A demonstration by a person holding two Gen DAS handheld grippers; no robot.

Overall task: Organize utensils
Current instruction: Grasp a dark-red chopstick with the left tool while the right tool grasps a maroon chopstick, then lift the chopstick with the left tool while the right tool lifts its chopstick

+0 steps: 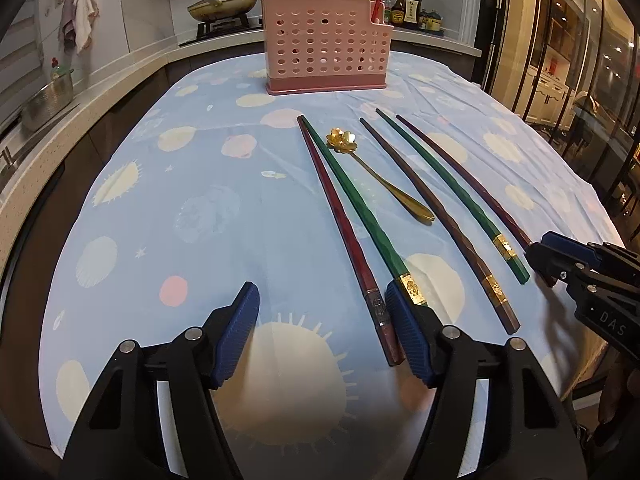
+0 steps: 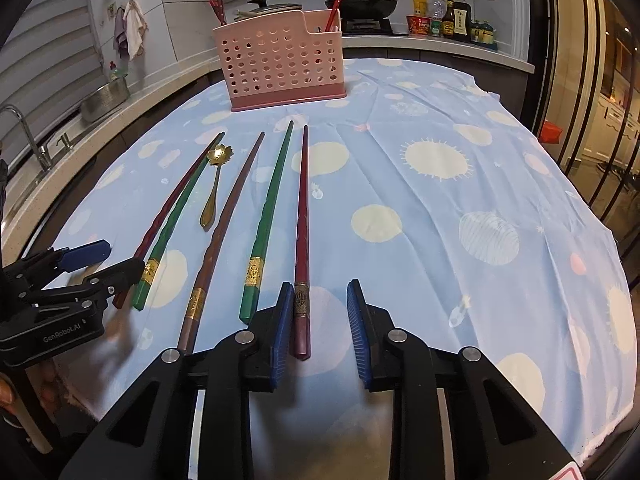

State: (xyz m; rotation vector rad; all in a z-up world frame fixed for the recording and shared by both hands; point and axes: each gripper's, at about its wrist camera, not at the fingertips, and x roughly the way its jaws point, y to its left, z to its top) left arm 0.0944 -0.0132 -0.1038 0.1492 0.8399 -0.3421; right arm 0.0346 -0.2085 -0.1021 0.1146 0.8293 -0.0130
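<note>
Several long chopsticks and a gold flower-handled spoon [image 1: 380, 178] lie side by side on the blue patterned cloth [image 1: 200, 200]. A pink perforated utensil holder [image 1: 326, 56] stands behind them with red chopsticks in it. My left gripper [image 1: 320, 320] is open, low over the cloth. The butt of the red chopstick [image 1: 344, 232] lies between its jaws, close beside the right pad, next to a green chopstick [image 1: 360, 204]. My right gripper [image 2: 320, 308] is open too. The end of the maroon chopstick [image 2: 303, 200] rests against its left pad, with a gap on the other side.
A brown chopstick [image 2: 224, 224] and a second green one [image 2: 272, 200] lie between the two grippers. The table's right half [image 2: 460, 200] holds only cloth. Behind are a counter with pans, sauce bottles [image 2: 452, 16], a sink and a metal bowl [image 2: 106, 98].
</note>
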